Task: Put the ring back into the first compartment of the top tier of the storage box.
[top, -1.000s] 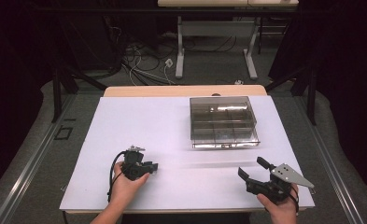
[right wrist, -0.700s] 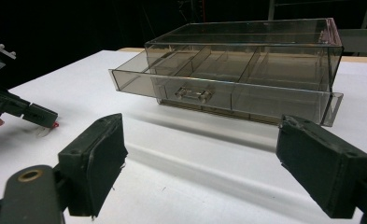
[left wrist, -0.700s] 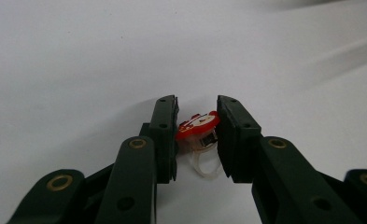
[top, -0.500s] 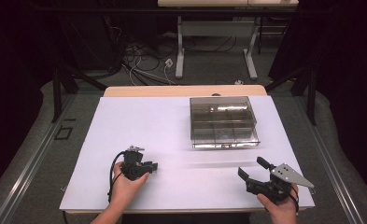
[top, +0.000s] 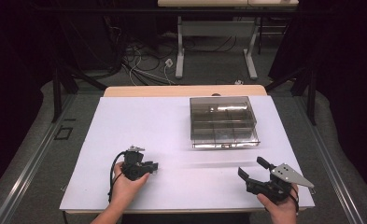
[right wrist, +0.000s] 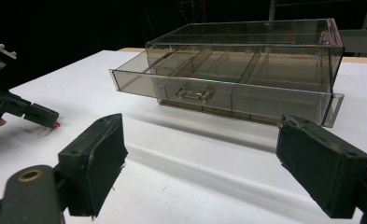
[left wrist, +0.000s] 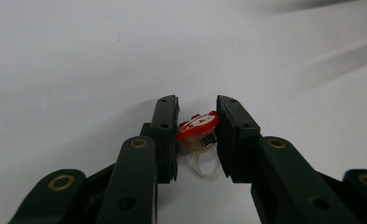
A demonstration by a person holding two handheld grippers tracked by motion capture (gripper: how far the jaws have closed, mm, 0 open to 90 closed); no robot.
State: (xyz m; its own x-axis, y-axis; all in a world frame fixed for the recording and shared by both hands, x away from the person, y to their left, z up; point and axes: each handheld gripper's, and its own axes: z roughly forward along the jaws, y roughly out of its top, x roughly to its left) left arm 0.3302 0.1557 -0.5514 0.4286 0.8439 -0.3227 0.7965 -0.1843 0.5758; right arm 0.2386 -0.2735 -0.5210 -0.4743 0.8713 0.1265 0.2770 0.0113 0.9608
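The ring, a small clear band with a red top, sits clamped between the pads of my left hand-held gripper, low over the white counter at its near left. In the high view the left hand-held gripper points right, toward the middle of the counter. Well apart, at the far right, stands the smoky clear box, its drawer pulled part way out and its compartments apparently bare. My right hand-held gripper rests at the near right with its jaws wide apart and nothing between them, aimed at the drawer front and its small handle.

Step in hand, as I judge it: the grasp is made and the ring is ready to lift. The next move calls for raising it clear of the counter, carrying it across to the open drawer, and releasing it over one compartment without the band slipping from the pads.
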